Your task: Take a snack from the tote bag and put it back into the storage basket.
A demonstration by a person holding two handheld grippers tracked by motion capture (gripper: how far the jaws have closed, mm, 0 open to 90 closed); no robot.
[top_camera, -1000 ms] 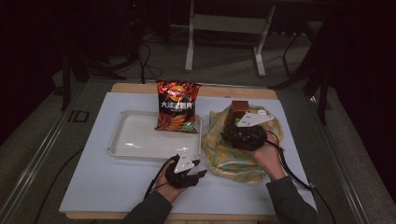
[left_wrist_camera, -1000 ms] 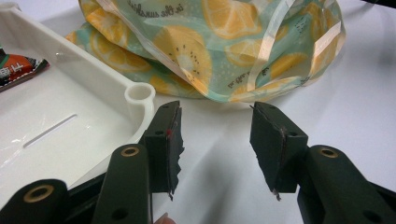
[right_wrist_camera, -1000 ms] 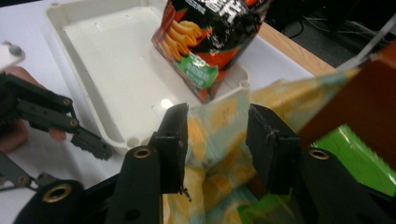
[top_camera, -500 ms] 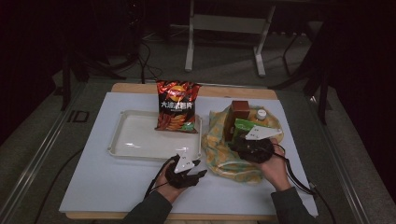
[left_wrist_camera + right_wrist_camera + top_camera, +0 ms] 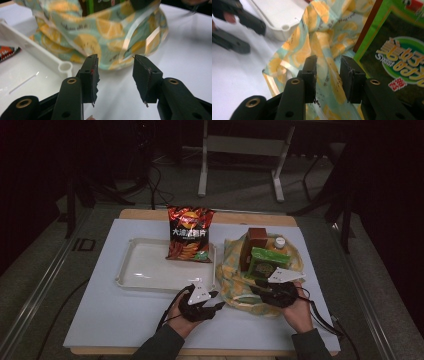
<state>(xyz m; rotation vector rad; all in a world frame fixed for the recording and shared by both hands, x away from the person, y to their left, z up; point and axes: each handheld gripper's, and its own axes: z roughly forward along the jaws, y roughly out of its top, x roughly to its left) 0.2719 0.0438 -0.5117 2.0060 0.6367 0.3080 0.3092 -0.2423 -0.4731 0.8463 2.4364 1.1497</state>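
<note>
A lemon-print cloth bag (image 5: pixel 235 265) lies open on the table's right half. It holds a green packet (image 5: pixel 266 263), a brown box (image 5: pixel 256 239) and a capped bottle (image 5: pixel 280 241). My right gripper (image 5: pixel 261 289) is at the bag's near rim. In the right gripper view its jaws (image 5: pixel 328 60) hang over the bag's fabric (image 5: pixel 322 37) beside the green packet (image 5: pixel 397 57). They have just been closing, with a fold of cloth in the gap and the pads not seen pressing it. My left gripper (image 5: pixel 217 301) stands open, its jaws (image 5: pixel 115 75) aimed at the bag's lower edge (image 5: pixel 110 27) with nothing between them.
A white tray (image 5: pixel 145 270) sits left of the bag, with a red chip bag (image 5: pixel 190 234) leaning at its far right corner. The tray's corner (image 5: pixel 63 67) is close to the left jaw. Bare white tabletop (image 5: pixel 110 315) stretches to the front left.
My right gripper has drawn back toward the person and sunk from over the bag's contents to its near rim, uncovering the green packet. The left gripper has stayed put.
</note>
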